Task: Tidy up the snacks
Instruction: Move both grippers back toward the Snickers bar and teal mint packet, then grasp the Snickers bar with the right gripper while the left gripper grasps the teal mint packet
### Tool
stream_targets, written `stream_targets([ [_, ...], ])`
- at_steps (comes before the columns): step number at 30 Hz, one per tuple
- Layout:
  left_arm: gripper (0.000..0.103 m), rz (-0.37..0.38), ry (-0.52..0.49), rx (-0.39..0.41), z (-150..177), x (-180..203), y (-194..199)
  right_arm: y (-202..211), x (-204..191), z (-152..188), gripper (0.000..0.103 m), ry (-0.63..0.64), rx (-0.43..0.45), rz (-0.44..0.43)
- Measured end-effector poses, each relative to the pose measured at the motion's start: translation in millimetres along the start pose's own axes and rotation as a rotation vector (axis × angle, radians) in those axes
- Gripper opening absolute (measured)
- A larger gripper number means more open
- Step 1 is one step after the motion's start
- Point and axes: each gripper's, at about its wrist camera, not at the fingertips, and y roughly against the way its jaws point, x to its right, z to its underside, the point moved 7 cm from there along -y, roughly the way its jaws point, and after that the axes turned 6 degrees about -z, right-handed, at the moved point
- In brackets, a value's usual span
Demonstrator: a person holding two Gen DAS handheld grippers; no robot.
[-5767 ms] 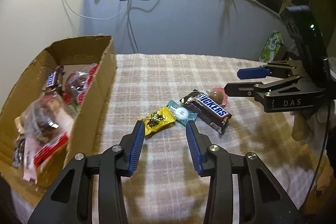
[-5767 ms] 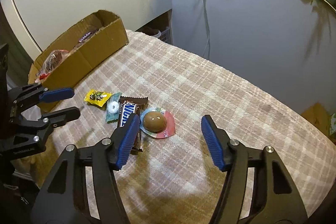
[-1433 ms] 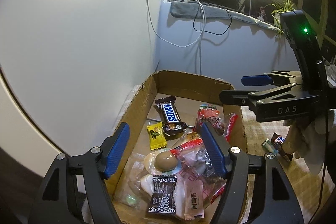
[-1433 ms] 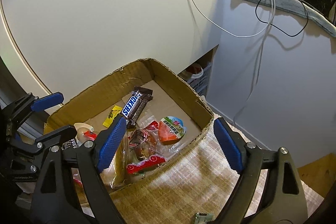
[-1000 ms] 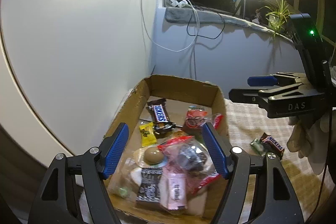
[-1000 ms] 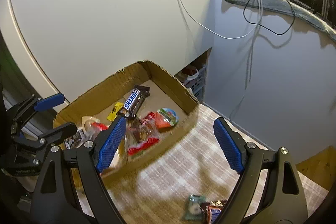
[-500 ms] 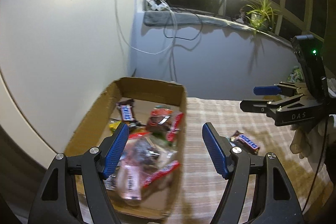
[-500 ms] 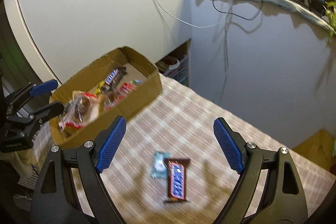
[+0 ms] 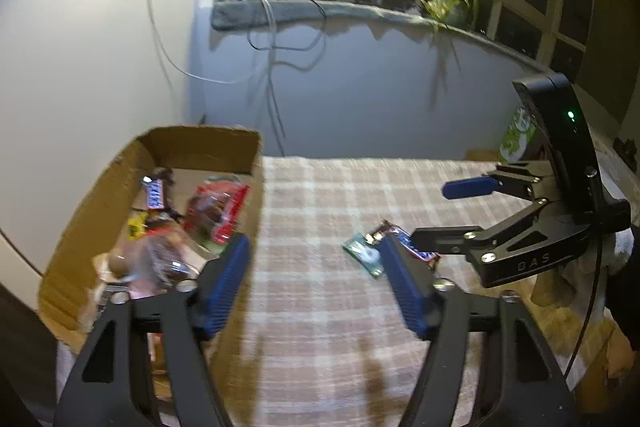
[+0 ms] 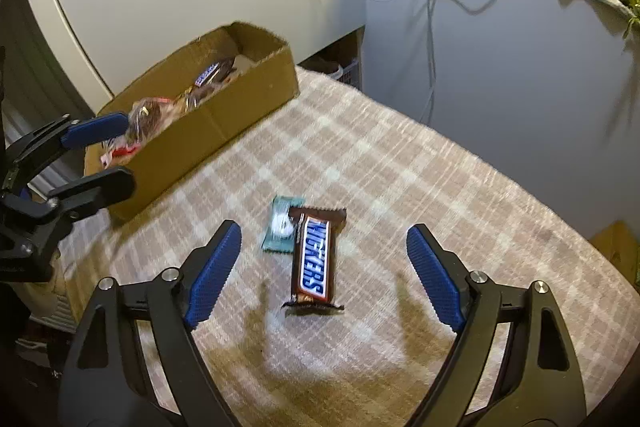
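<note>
— Count on the plaid tablecloth (image 10: 400,163)?

— Two items: one Snickers bar (image 10: 314,259) and one teal candy wrapper (image 10: 280,225), touching, the bar's upper corner overlapping the wrapper. One cardboard box (image 10: 224,123) stands at the cloth's far left edge with a heap of snacks inside, including a second Snickers (image 9: 155,193) and a red-trimmed clear packet (image 9: 218,211). I cannot count the rest; that part is blurred.

— Your fingers?

— My right gripper (image 10: 324,267) is spread wide, holding nothing, with the bar on the cloth between its blue pads, touching neither. My left gripper (image 9: 316,283) is also wide open and empty, one pad over the box's near corner, the other near the two loose sweets.

— Anything obscured?

— In the left wrist view, my own right finger and the right gripper's lower finger cover most of the loose bar. The box's near end is hidden behind my left finger.
</note>
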Motion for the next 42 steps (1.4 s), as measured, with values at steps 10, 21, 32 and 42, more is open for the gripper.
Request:
stream_targets([
  [10,0.036,0.074,-0.021,-0.085,16.0,29.5,-24.1,-27.3,-2.9,16.1,0.059,0.012,-0.075,-0.027],
  [21,0.036,0.110,0.017,-0.175,26.1,38.8,-61.3,-38.8,11.6,17.8,0.046,-0.026,-0.091,-0.026],
  [32,0.036,0.059,-0.009,-0.215,25.6,50.9,-87.9,-31.8,27.5,22.2,0.040,-0.005,-0.093,0.035],
  [42,0.036,-0.003,-0.090,-0.207,23.9,64.3,-100.8,-23.4,43.6,26.0,0.040,-0.030,-0.083,0.040],
])
